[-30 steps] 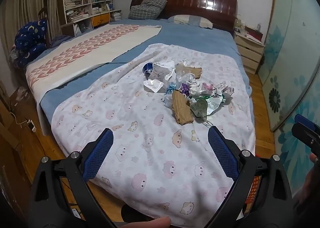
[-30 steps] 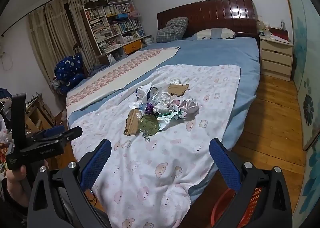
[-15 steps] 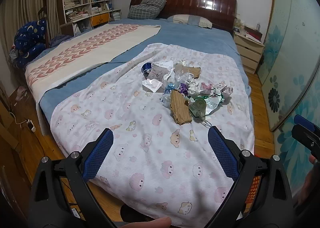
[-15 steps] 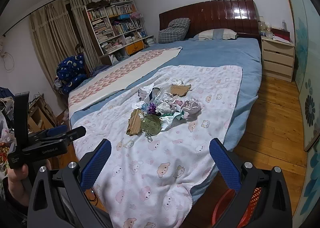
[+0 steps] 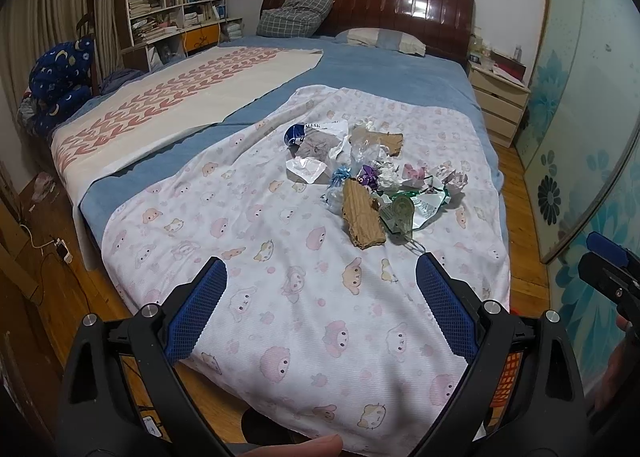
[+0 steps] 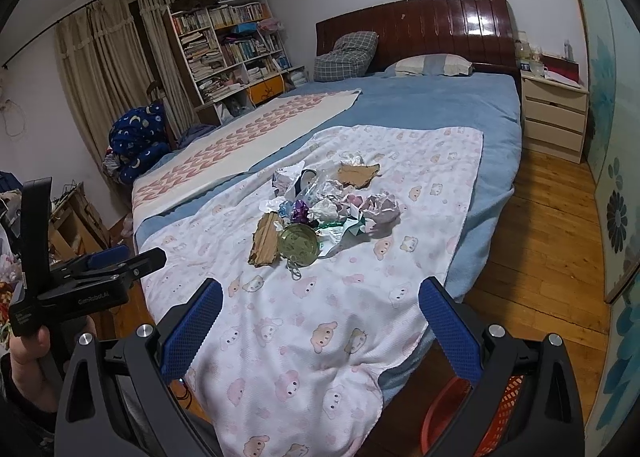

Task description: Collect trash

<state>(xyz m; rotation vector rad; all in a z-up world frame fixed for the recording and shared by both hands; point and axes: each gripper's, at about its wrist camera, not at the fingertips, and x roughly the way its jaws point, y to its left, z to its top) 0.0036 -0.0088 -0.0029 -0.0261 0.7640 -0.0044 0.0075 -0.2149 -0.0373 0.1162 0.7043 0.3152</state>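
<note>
A heap of trash (image 5: 368,177) (image 6: 320,213) lies on a white cartoon-print blanket (image 5: 280,257) over the bed. It holds torn cardboard (image 5: 362,217) (image 6: 265,239), a round tin lid (image 6: 299,245) (image 5: 402,211), crumpled paper and wrappers. My left gripper (image 5: 320,309) hovers open over the blanket's near end, short of the heap, nothing between its fingers. My right gripper (image 6: 320,325) is likewise open and empty near the bed's foot. Each gripper shows at the other view's edge, the left one (image 6: 116,265) held by a hand.
A red-orange plastic basket (image 6: 500,417) (image 5: 508,377) stands on the wooden floor (image 6: 540,237) below the right gripper. A nightstand (image 6: 554,117) sits right of the headboard. A bookshelf (image 6: 228,45) and a blue bundle (image 6: 140,137) are on the left. Patterned wardrobe doors (image 5: 580,117) line the right side.
Both grippers have drifted slightly, so the trash heap sits a little farther up in view. Both stay open and empty.
</note>
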